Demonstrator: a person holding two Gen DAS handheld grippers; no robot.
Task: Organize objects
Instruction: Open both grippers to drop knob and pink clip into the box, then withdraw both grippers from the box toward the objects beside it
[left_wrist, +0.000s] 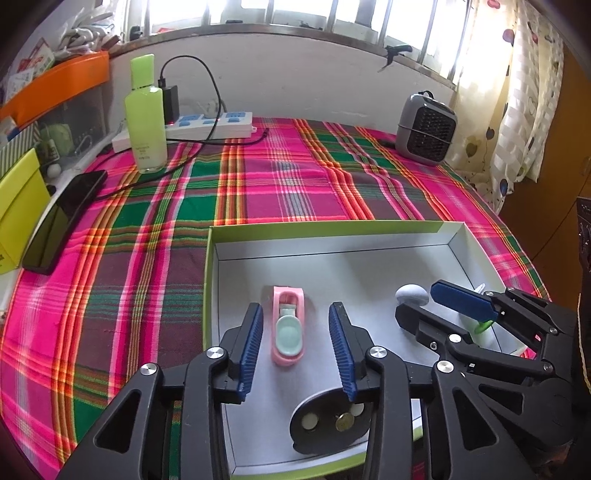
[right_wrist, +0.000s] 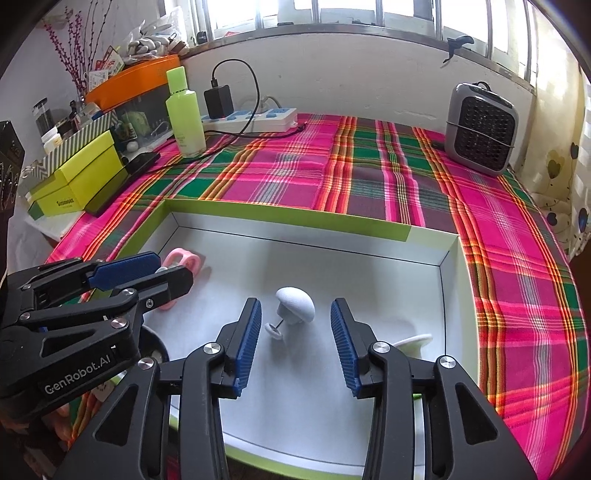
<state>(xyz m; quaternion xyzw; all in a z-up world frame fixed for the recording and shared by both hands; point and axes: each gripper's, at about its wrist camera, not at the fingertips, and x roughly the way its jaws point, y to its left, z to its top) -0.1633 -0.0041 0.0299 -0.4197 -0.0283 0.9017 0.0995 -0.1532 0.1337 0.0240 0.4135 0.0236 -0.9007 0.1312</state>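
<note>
A shallow white box with a green rim (left_wrist: 325, 226) (right_wrist: 288, 217) lies on the plaid cloth. In it lie a pink clip with a pale green pad (left_wrist: 289, 325) (right_wrist: 181, 263), a white mushroom-shaped object (right_wrist: 295, 305) (left_wrist: 412, 294) with a small pin and disc (right_wrist: 274, 329), and a black oval piece with round magnets and a coin (left_wrist: 330, 424). My left gripper (left_wrist: 296, 332) is open over the box, its fingers either side of the pink clip. My right gripper (right_wrist: 295, 332) is open, its fingers either side of the mushroom object. Each gripper shows in the other's view.
A green bottle (left_wrist: 144, 114) (right_wrist: 184, 110), a power strip with charger (left_wrist: 210, 123) (right_wrist: 255, 118), a black phone (left_wrist: 64, 221), yellow-green boxes (right_wrist: 77, 177) and an orange bin (left_wrist: 55, 85) stand at the left and back. A grey fan heater (left_wrist: 424, 127) (right_wrist: 480, 127) stands back right.
</note>
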